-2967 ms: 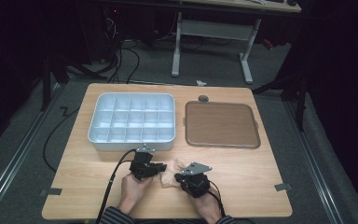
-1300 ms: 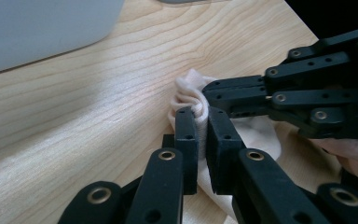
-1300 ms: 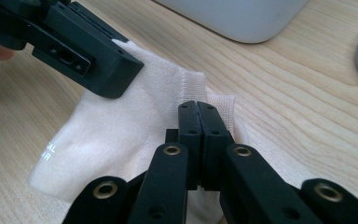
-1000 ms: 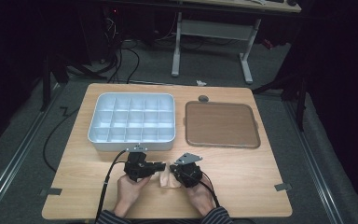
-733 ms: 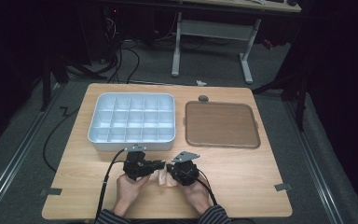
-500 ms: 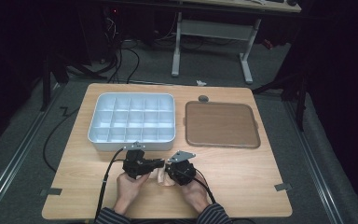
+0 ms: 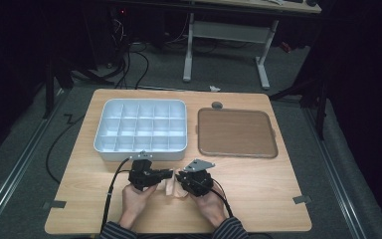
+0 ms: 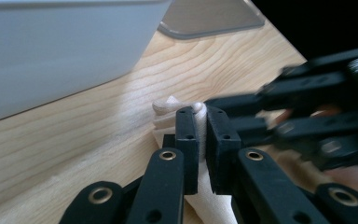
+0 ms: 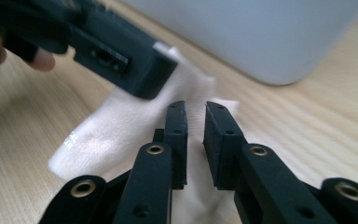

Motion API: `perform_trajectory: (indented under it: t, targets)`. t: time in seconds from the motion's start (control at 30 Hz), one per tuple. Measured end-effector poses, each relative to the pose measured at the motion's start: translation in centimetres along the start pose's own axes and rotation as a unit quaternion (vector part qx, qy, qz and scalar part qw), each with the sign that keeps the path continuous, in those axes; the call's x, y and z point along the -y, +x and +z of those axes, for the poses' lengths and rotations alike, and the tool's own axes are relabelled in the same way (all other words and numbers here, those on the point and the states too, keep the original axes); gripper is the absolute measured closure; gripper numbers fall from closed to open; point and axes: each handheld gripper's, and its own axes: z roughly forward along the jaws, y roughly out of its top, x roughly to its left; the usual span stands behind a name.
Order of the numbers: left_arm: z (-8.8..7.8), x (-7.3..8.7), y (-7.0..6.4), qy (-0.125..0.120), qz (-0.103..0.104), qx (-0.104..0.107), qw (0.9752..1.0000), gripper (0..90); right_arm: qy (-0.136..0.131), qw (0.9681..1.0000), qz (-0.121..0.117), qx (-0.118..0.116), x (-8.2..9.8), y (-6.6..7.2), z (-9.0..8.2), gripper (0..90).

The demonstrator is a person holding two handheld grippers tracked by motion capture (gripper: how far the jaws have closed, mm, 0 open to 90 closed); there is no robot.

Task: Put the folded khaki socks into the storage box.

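white cloth [image 7: 170, 187] on table [image 7: 258, 184]; left tool [image 8: 198, 135] pinches it; right tool [image 9: 195, 126] has just been opening, jaws slightly apart; regrip gently, keep cloth taut.

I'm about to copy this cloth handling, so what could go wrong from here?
1. The left gripper is shut on a thin fold of the cloth; it may slip.
2. The right gripper has just been opening over the cloth, so that side may drop.
3. The compartment tray stands close; jaws could bump it.
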Motion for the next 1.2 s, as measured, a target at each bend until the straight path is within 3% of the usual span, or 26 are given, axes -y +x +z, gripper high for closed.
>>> perform_trajectory:
  t: [0.1,0.23,0.33,0.43,0.57,0.77,1.2]
  targets:
    - [0.1,0.0,-0.1,0.0,0.0,-0.003,1.0,85.0,-0.016,0.9998,0.004,0.013,0.1,-0.2,-1.2,73.7]
    - [0.2,-0.1,-0.2,0.002,-0.001,-0.004,1.0,85.0,-0.009,0.9994,0.029,0.014,0.9,-1.1,-1.8,63.6]
    - [0.3,-0.2,-0.4,0.005,0.002,-0.006,1.0,85.0,-0.004,0.9987,0.049,0.015,1.8,-1.7,-1.8,63.5]
    - [0.3,-0.3,-0.5,0.005,0.003,-0.005,1.0,85.0,-0.006,0.9981,0.062,0.003,2.3,-2.1,-1.6,64.7]
    - [0.5,-0.2,-0.6,0.008,0.006,-0.008,0.9999,85.0,0.01,0.9968,0.079,-0.011,2.5,-2.3,-0.8,67.0]
    - [0.7,-0.2,-0.8,0.01,0.008,-0.011,0.9999,84.9,0.022,0.9977,0.06,-0.022,2.6,-1.9,0.2,75.8]
    - [2.2,-1.5,-2.3,0.02,0.035,-0.008,0.9992,84.9,0.027,0.9988,0.039,-0.015,2.5,-1.7,0.2,77.5]
